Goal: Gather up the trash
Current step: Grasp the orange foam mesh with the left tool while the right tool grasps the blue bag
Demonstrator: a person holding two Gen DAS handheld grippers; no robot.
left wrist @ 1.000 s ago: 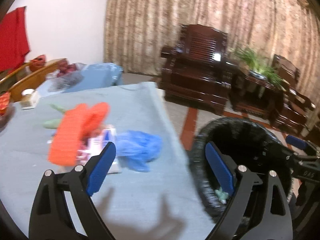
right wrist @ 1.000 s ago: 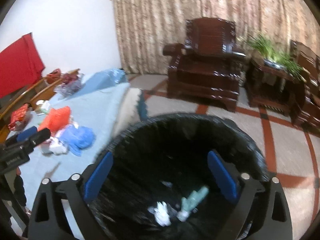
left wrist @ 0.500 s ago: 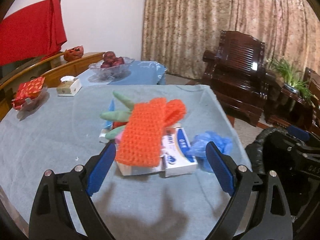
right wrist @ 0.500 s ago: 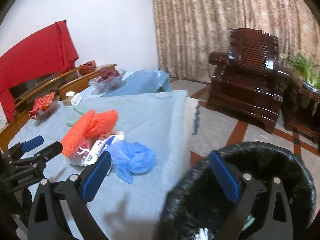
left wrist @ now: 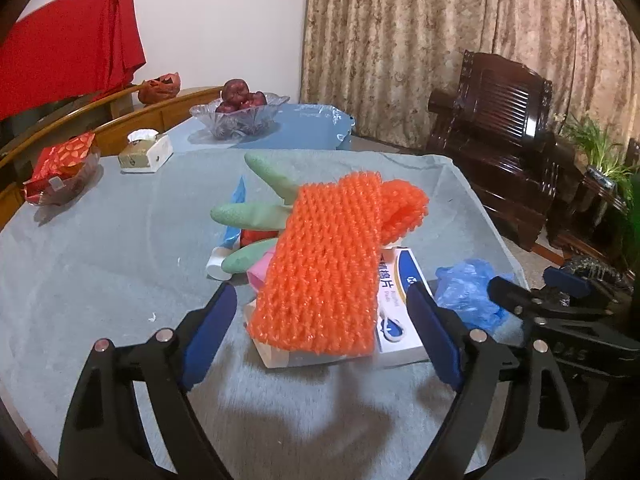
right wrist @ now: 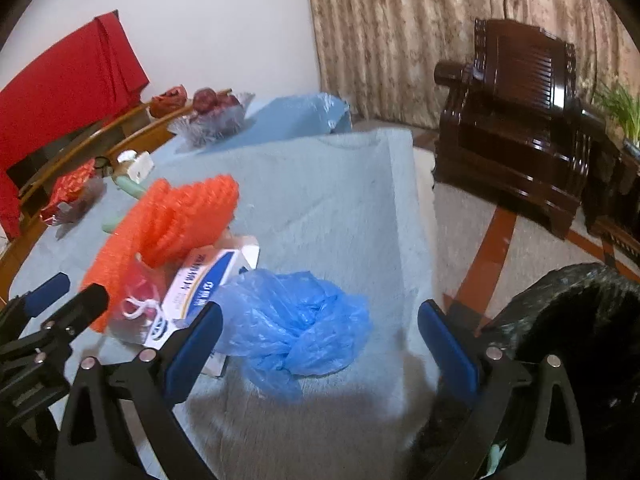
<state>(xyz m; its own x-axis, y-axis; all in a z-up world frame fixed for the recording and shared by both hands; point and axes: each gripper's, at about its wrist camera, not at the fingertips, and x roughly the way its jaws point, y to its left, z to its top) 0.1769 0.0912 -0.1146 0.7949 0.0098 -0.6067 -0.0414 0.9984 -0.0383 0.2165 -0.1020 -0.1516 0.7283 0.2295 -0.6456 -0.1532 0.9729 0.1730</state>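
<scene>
Left wrist view: orange foam net (left wrist: 336, 264), light, soft, springy, draped over white box (left wrist: 400, 308) on counter (left wrist: 100, 264); best pinched mid-body. Left claw (left wrist: 320, 332) closing, nothing pressed; right claw (right wrist: 320, 344) spread.

A glass fruit bowl (left wrist: 239, 117) stands on the counter (left wrist: 100, 248) at eleven o'clock, dark red fruit heaped in it. A tissue box (left wrist: 146, 155) sits just at its eight o'clock, and a red packet (left wrist: 64, 158) lies in a dish at nine. A red cloth (left wrist: 68, 44) hangs at ten o'clock. A dark wooden armchair (left wrist: 500, 128) stands at two before patterned curtains (left wrist: 420, 40), and a green plant (left wrist: 600, 152) shows at three.
</scene>
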